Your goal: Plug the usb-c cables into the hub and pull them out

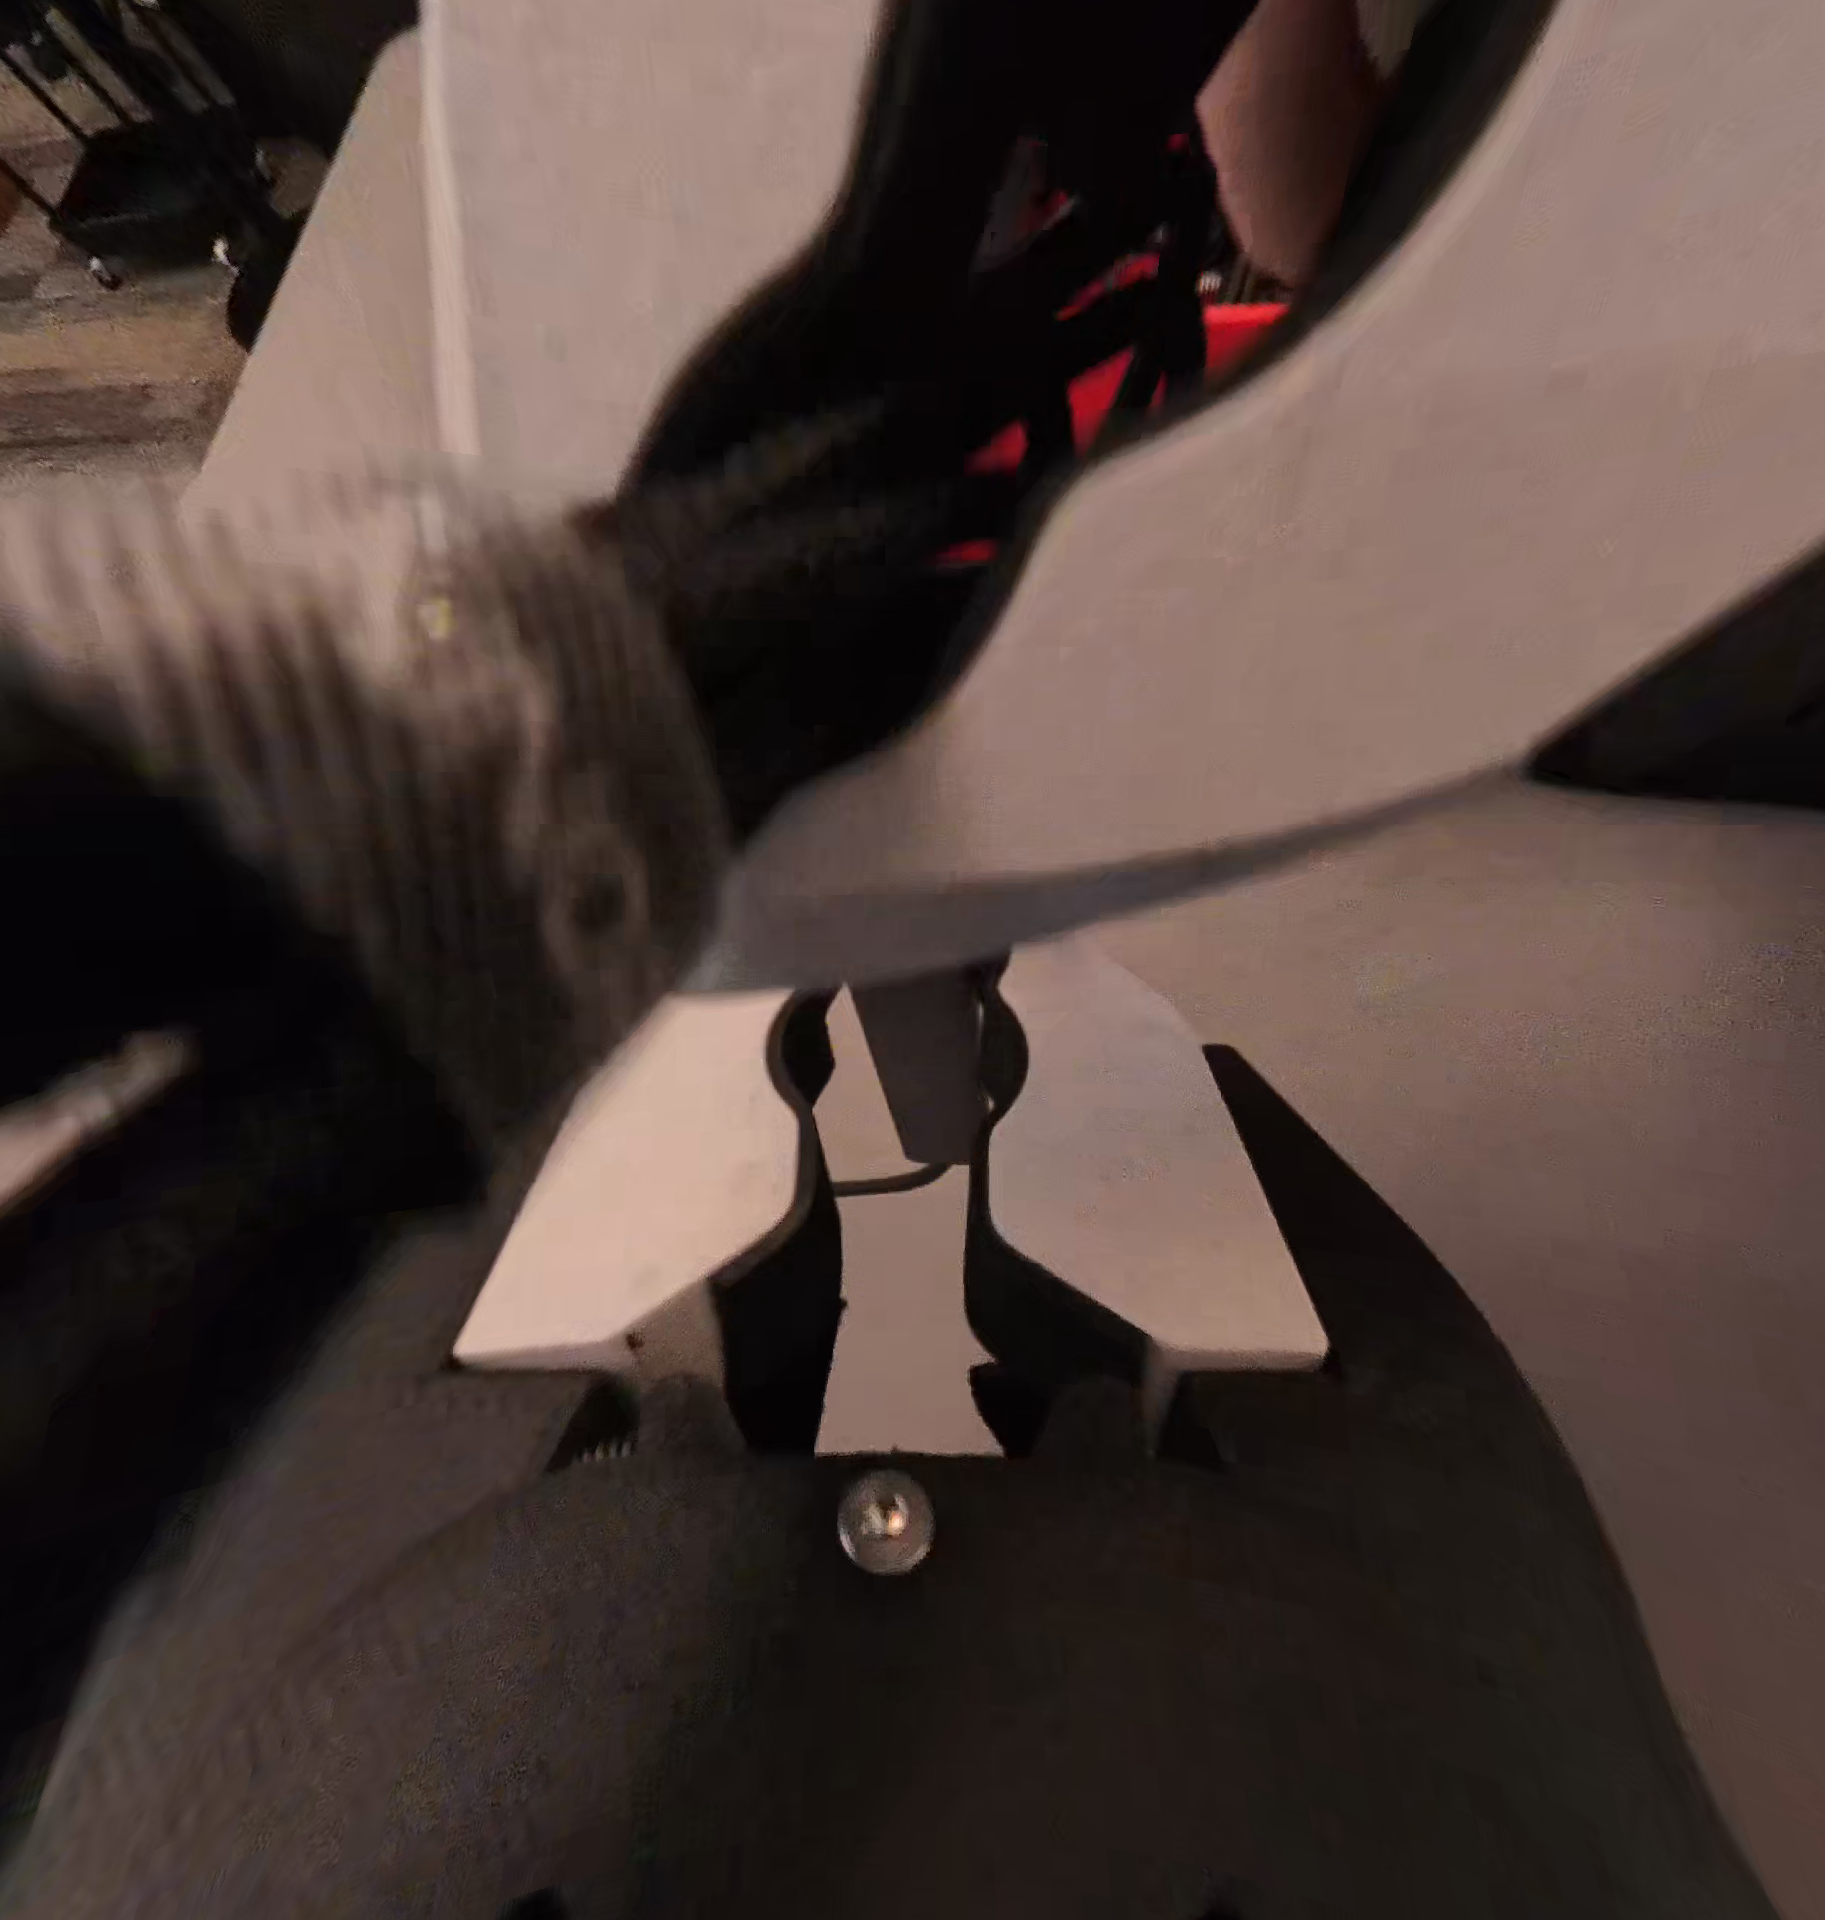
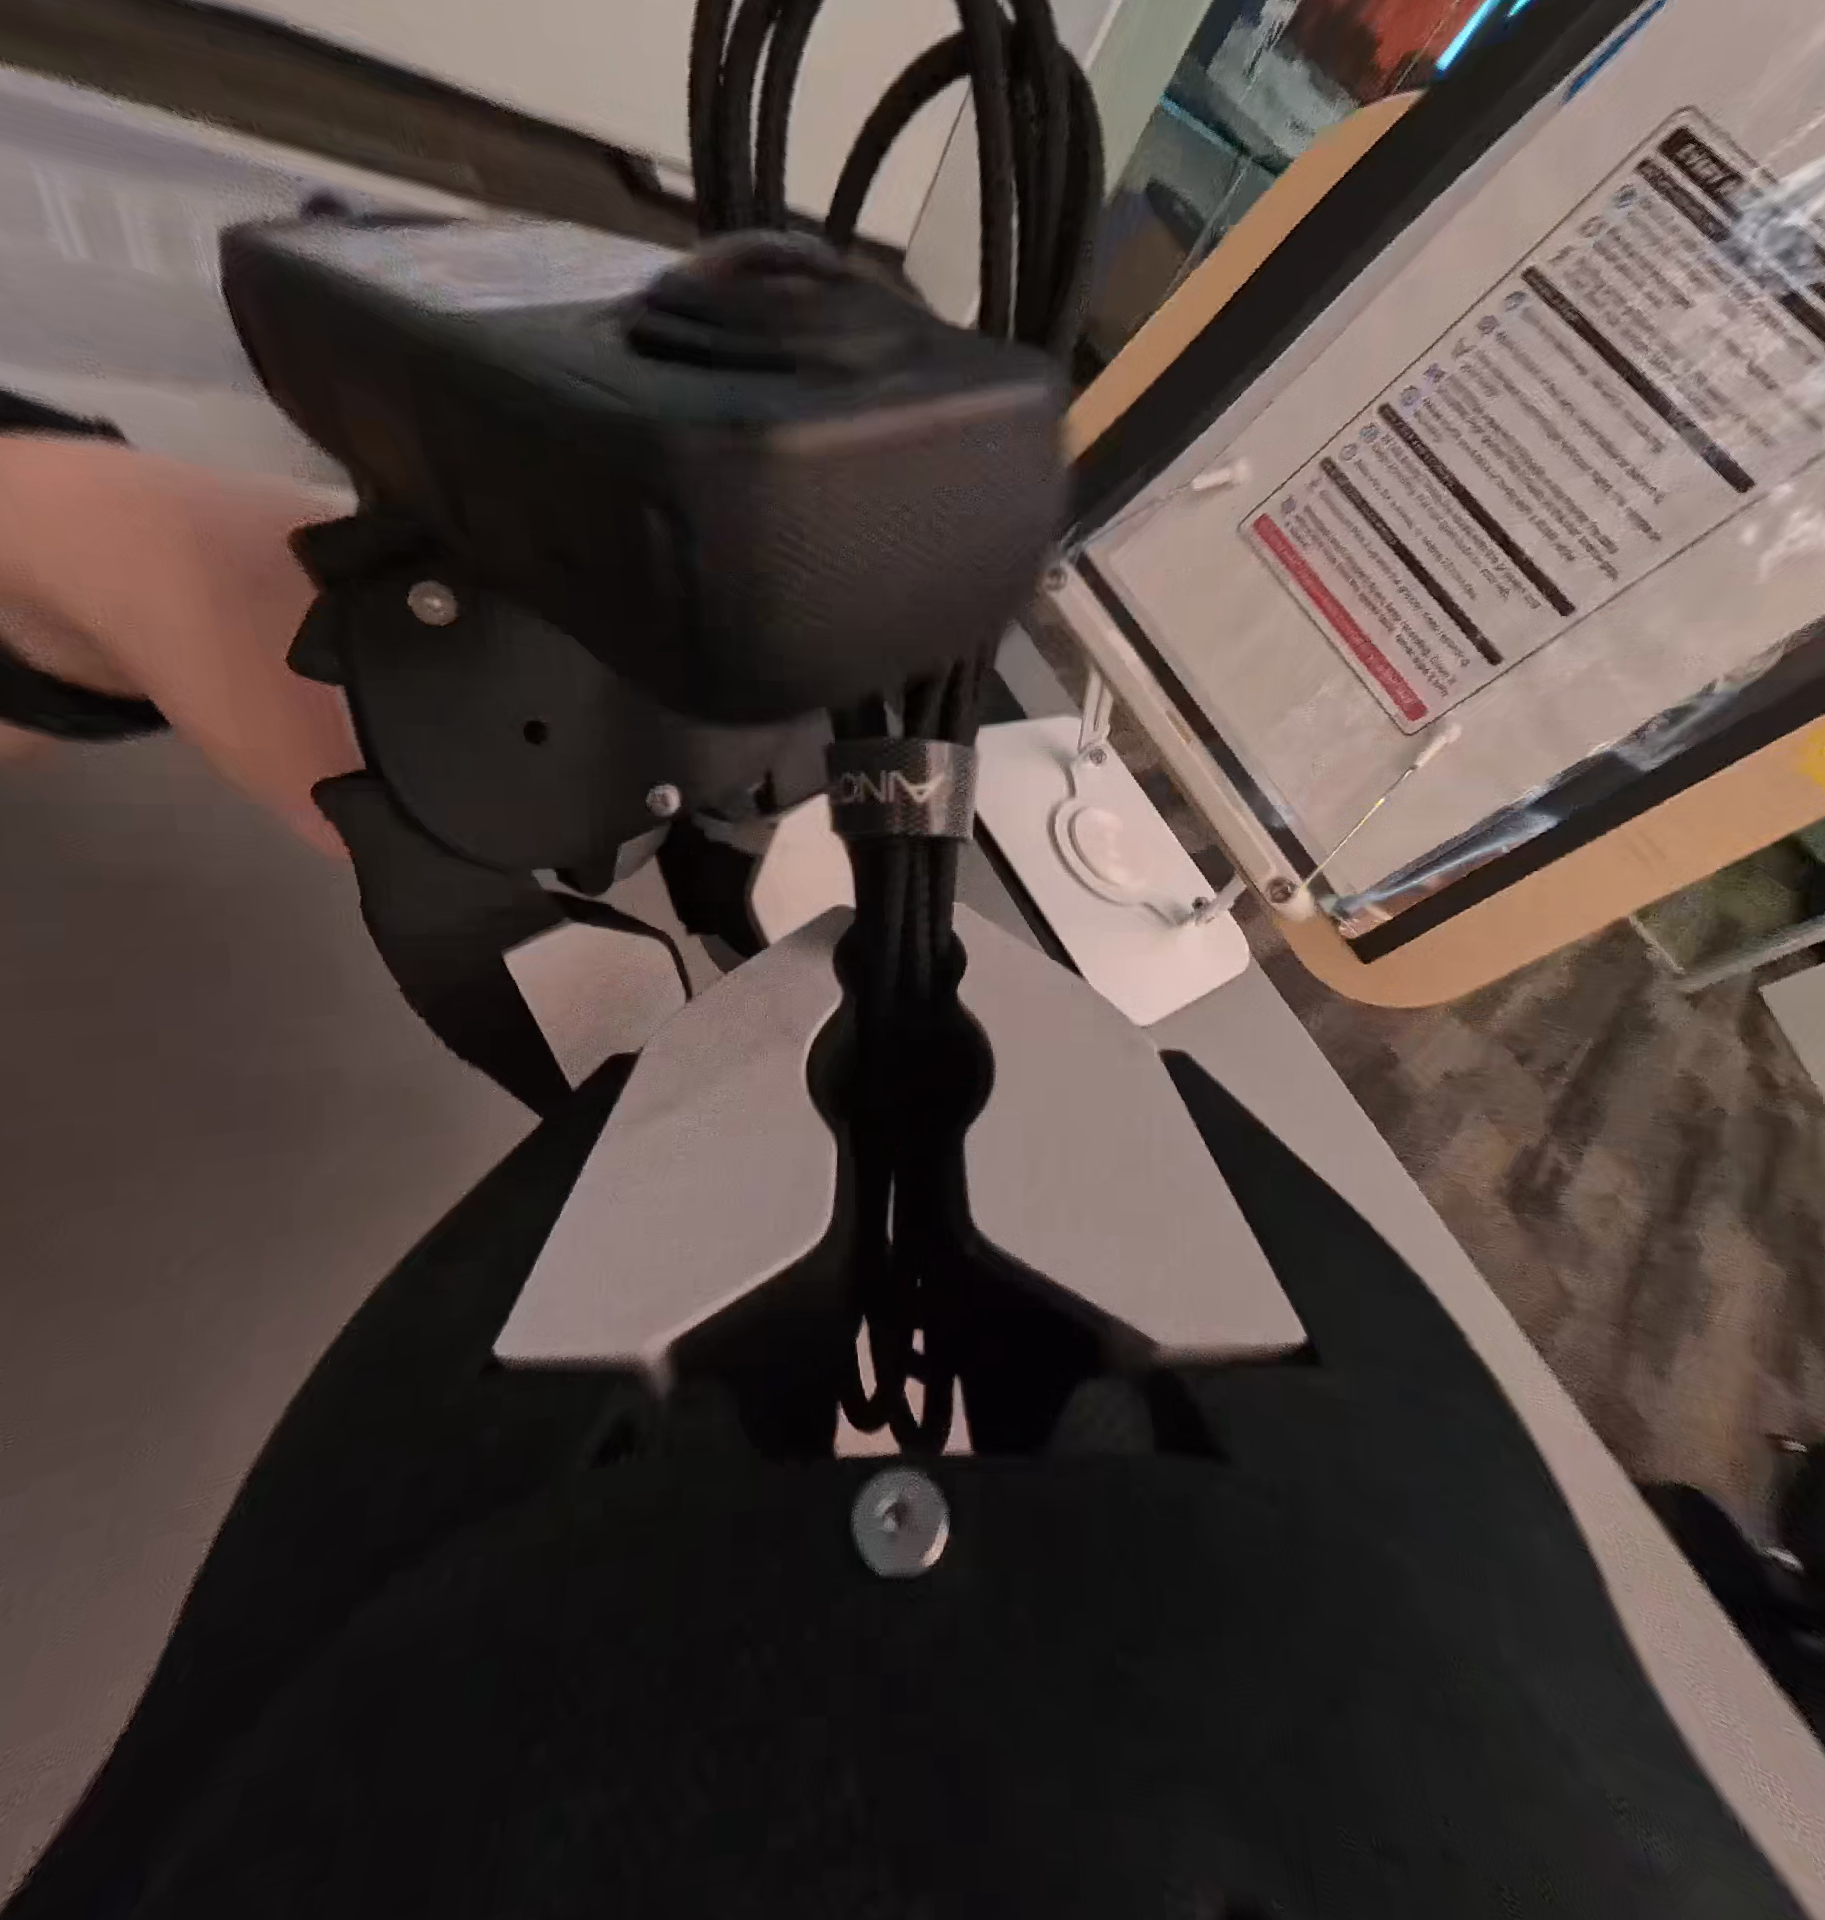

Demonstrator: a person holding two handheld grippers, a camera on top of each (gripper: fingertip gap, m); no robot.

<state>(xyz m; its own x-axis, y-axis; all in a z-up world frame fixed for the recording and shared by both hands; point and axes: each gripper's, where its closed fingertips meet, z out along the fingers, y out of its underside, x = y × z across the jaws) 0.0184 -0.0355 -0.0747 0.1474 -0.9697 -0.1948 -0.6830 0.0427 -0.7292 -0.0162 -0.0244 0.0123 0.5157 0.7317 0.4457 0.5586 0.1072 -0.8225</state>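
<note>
In the left wrist view my left gripper (image 1: 903, 1023) is shut on a small grey plug (image 1: 929, 1081), with a thin wire under it. The white fingers (image 1: 1303, 623) of my right gripper cross close above it, around a black braided cable (image 1: 773, 468). In the right wrist view my right gripper (image 2: 903, 935) is shut on a bundle of black braided cables (image 2: 903, 1049) tied with a dark strap (image 2: 903, 790); the loops rise behind. The left gripper's black camera housing (image 2: 627, 447) sits just ahead, held by a hand (image 2: 129, 592). No hub shows clearly.
A white table (image 2: 160, 1039) lies under both grippers. A clear stand holding a printed sheet (image 2: 1459, 436) rests on a white base plate (image 2: 1126, 935) at the right edge. A blurred grey ribbed thing (image 1: 368, 727) fills the left of the left wrist view. Patterned floor (image 2: 1562, 1143) lies beyond the table. Left tips to right tips: about 9 cm.
</note>
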